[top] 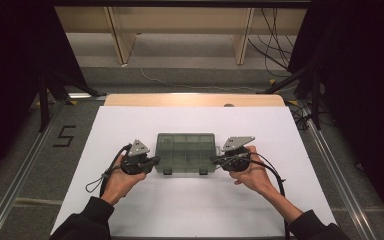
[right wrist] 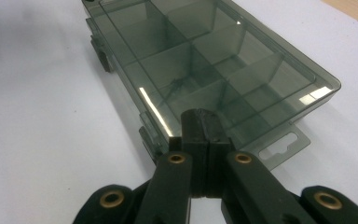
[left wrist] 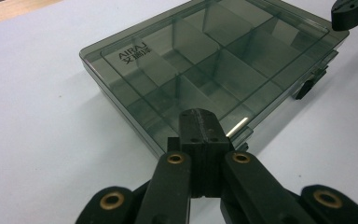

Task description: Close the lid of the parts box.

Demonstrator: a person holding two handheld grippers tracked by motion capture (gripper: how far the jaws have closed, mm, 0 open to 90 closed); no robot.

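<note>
Both your grippers, left gripper [top: 155, 161] and right gripper [top: 215, 160], sit fully closed, holding nothing, flanking the smoky compartment box [top: 186, 151] mid-sheet on the white sheet [top: 195, 210]. Lid's shut, latches [top: 167, 171] fastened; opening looks unstarted.

High view dim, room edges near black; white sheet [top: 195, 200] brightest area, evenly lit from above, soft faint shadows. Both gripper views brighter, cool cast. Glare streaks on smoky box lid [right wrist: 223, 60] (thin white reflections near front edge). Near jaws slightly soft, box sharp. Mild softness overall, low resolution in high view.
</note>
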